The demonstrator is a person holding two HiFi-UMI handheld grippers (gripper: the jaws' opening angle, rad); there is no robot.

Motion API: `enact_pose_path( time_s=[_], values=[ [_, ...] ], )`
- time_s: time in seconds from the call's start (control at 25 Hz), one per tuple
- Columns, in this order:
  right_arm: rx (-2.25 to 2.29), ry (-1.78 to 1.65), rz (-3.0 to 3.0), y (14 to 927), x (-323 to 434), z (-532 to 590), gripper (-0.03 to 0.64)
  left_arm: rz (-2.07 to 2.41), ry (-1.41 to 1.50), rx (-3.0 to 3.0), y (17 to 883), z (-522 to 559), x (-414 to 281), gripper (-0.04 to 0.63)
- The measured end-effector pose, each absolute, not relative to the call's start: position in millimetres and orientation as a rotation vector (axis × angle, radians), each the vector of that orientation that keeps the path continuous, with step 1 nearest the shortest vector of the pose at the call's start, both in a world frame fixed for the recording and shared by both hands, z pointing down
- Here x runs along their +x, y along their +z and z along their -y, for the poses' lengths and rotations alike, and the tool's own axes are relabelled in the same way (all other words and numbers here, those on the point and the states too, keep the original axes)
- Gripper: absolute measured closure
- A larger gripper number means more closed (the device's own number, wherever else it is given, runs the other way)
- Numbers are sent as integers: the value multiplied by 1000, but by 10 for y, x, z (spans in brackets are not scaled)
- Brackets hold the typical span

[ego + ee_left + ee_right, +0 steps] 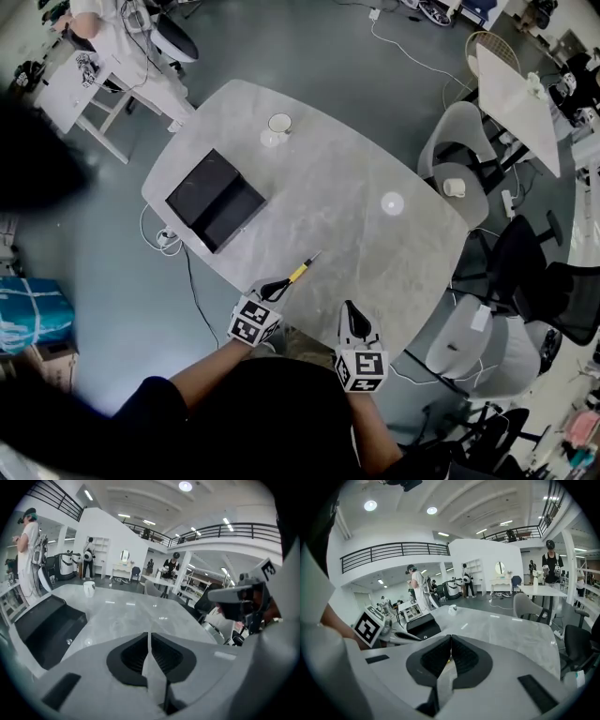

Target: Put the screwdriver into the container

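The screwdriver, yellow-handled with a thin metal shaft, lies on the grey marble table near its front edge, pointing away from me. My left gripper sits at the handle end, its tips right against it. In the left gripper view that gripper has its jaws shut, with nothing showing between them. My right gripper hovers to the right of the screwdriver, apart from it. In its own view the right gripper is shut too. The black open container stands at the table's left.
A white cup stands at the far side and a small white disc lies right of centre. White chairs crowd the right edge. Cables run over the floor on the left. A person stands beyond the container.
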State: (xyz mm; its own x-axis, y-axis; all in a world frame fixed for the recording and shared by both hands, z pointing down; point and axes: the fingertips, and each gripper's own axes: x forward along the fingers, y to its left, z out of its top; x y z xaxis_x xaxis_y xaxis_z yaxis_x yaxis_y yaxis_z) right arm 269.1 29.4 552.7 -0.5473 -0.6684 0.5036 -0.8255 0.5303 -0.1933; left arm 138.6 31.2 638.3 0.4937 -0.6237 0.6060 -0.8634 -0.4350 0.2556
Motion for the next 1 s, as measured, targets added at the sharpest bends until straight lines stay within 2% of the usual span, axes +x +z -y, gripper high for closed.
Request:
enact_pose_path(
  time_s=[0.12, 0.2, 0.24, 0.48, 0.84, 1.0],
  values=[
    [1201, 614, 2409, 5621, 2752, -214, 606, 1187, 724, 2160, 6801, -248, 1464, 568],
    [1197, 625, 2412, 5679, 2797, -154, 606, 1155, 781, 2125, 7024, -186, 1484, 477],
    [1195, 628, 2412, 5716, 2821, -129, 605, 1140, 809, 2109, 7135, -162, 1484, 456],
    [1225, 634, 2383, 5740, 3015, -71, 606, 1025, 1009, 2036, 7673, -189, 1469, 417],
    [1414, 681, 2287, 5699, 3658, 13, 606, 990, 1153, 1985, 8071, -95, 1590, 400],
    [1427, 697, 2284, 5769, 3669, -41, 606, 1022, 1142, 1962, 8133, -43, 1521, 433]
  ],
)
